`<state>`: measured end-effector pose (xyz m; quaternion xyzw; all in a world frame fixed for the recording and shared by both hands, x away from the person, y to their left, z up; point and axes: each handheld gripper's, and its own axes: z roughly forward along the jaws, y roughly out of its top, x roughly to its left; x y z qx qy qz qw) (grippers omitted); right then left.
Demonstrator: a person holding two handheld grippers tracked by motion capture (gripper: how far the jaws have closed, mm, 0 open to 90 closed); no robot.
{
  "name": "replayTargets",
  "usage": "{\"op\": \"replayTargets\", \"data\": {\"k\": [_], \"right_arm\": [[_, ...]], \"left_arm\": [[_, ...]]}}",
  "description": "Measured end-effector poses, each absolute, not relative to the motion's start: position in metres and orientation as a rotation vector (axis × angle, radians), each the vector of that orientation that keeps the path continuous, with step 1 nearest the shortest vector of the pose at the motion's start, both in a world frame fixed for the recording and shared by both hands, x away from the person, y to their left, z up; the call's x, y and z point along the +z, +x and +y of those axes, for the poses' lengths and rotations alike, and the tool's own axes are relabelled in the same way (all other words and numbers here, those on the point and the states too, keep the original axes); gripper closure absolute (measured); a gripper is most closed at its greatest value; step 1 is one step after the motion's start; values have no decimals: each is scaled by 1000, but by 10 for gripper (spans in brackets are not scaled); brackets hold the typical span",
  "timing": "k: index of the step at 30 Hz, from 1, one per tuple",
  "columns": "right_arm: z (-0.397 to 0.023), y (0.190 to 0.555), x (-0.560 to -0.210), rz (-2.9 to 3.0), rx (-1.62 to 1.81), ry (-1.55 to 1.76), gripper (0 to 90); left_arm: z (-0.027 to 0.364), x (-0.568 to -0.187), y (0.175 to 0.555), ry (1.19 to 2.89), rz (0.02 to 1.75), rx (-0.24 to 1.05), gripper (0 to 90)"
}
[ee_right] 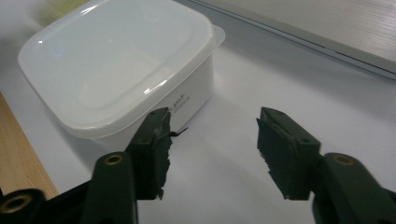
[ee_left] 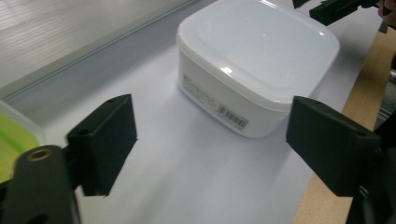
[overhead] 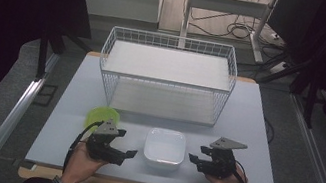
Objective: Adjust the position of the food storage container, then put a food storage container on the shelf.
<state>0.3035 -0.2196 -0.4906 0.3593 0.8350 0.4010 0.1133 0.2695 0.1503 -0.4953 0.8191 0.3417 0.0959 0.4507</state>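
The table [overhead: 72, 106] carries a wire basket [overhead: 167, 74] at the back and a white lidded box [overhead: 164, 147] near the front edge, midway between the left gripper [overhead: 128, 155] and right gripper [overhead: 193, 159], neither clearly nearer. Both point inward at it, jaws released, nothing between them. The box is squarish, rounded, probably plastic, with a small label

Not much to read here tbh. The white lidded container [ee_left: 254, 60] has a small printed label [ee_left: 198, 92] on its side wall plus a barcode sticker [ee_left: 233, 117] beside it, but the print's way too tiny and blurry to make out. Same label [ee_right: 181, 101] peeks out in the right gripper view, equally unreadable.
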Motion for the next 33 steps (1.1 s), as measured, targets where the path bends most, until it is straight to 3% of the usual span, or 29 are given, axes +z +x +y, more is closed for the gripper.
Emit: {"op": "replayTargets", "data": {"k": [3,7,14,20,27,33], "right_arm": [[-219,304,-490,2447,1180,1043,365],[-218,305,-490,2461,1203,1016,256],[-215,304,-484,2463,1232,993,159],[-206,306,-483,2540,1253,1018,59],[-192,312,-484,2607,1254,1031,62],[-185,326,-489,2683,1314,1116,119]], "left_arm": [[147,-496,270,2030,836,233,112],[145,-497,272,2014,837,214,65],[136,-495,277,2012,777,188,38],[119,-492,286,2063,827,118,31],[106,-493,298,2089,833,65,39],[97,-502,309,2098,850,-9,33]]}}
